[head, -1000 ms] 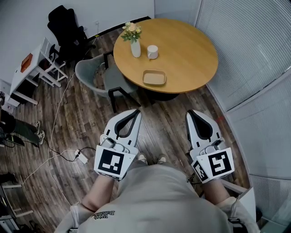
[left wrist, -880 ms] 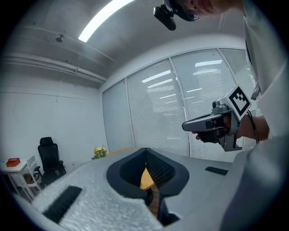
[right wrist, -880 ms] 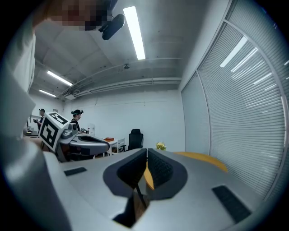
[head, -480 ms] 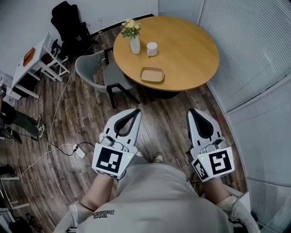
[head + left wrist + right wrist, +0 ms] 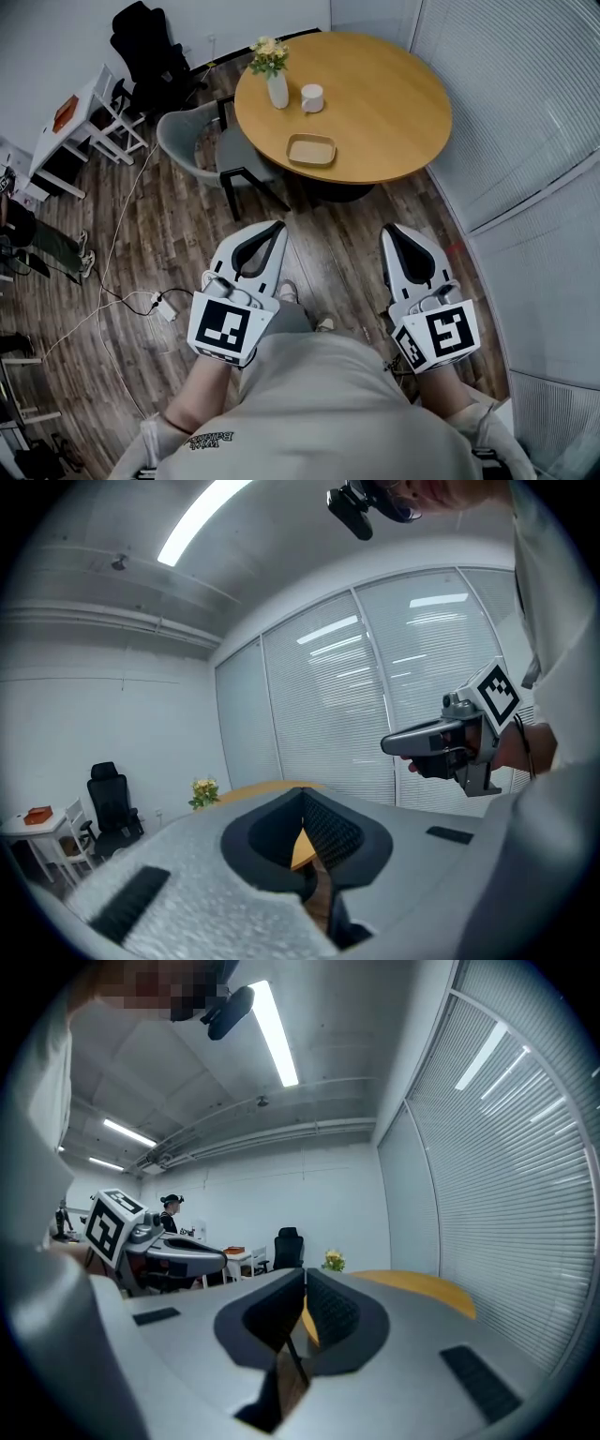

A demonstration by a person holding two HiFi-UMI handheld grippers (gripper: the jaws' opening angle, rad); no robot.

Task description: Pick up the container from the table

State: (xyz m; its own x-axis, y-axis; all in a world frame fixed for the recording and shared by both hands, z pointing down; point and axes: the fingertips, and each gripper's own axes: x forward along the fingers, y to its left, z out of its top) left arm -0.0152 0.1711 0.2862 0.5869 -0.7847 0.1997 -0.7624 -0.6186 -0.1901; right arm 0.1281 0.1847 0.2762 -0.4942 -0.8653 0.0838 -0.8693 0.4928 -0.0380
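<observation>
The container [image 5: 311, 149] is a shallow tan tray lying near the front edge of the round wooden table [image 5: 394, 103]. My left gripper [image 5: 278, 225] and right gripper [image 5: 387, 230] hang side by side over the floor, well short of the table, both shut and empty. In the left gripper view the jaws [image 5: 303, 803] meet tip to tip, with the table edge [image 5: 253, 789] beyond them. In the right gripper view the jaws [image 5: 305, 1275] are likewise closed, pointing toward the table [image 5: 422, 1290].
A vase of flowers [image 5: 273, 71] and a white mug [image 5: 312, 97] stand on the table behind the tray. A grey chair [image 5: 202, 145] sits at the table's left. Blinds [image 5: 516, 112] line the right side. A cable and power strip [image 5: 161, 307] lie on the floor.
The whole view has shifted slightly: table and tray sit a little higher in the head view. Both grippers stay shut, level with each other.
</observation>
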